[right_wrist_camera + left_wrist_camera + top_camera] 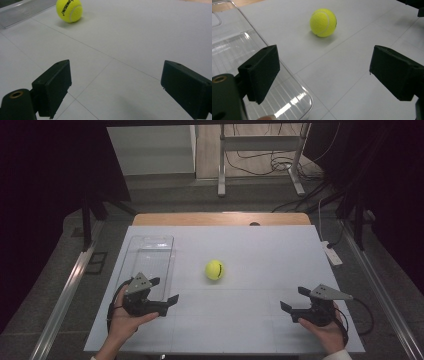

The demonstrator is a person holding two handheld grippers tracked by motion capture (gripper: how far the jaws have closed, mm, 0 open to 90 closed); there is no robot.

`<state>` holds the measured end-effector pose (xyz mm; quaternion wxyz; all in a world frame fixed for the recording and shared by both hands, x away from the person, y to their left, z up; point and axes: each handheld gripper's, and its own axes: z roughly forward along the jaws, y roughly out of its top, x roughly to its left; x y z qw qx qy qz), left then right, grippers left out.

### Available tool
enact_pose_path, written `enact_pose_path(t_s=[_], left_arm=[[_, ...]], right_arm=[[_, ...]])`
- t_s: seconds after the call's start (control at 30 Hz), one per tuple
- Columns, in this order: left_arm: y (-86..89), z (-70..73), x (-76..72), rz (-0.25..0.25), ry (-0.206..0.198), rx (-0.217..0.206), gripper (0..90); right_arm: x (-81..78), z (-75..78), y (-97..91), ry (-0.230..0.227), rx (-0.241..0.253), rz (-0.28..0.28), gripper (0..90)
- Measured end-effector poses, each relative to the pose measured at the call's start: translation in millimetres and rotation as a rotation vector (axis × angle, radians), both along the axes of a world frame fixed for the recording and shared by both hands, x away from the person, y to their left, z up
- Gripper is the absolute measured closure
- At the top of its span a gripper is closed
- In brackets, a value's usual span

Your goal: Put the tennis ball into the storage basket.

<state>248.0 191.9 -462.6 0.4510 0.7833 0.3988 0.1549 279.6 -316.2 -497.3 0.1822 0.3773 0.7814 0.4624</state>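
The clear plastic tray lies on the white table, and I use it as the landmark. The left gripper hangs over the near right corner of the tray, its jaws spread wide with nothing between them. The left hand holds it from below, palm up, and the jaws point away from the tray, towards the ball.

The tennis ball rests on the table to the right of the tray, near it but not touching. I judge it to be light, a little springy, with a felt skin that gives good friction. But it is round and can roll away easily, so the pads should close across its widest middle.

The right gripper is well apart from the tray, beyond the ball, its jaws also spread and empty, held low in the right hand.
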Motion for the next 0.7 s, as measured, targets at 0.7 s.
enact_pose_path(t_s=[0.7], left_arm=[[-13.3,7.5,21.4,-0.042,0.030,0.028,8.1]], right_arm=[[-0.1,-0.9,-1.1,0.001,-0.002,0.001,9.7]])
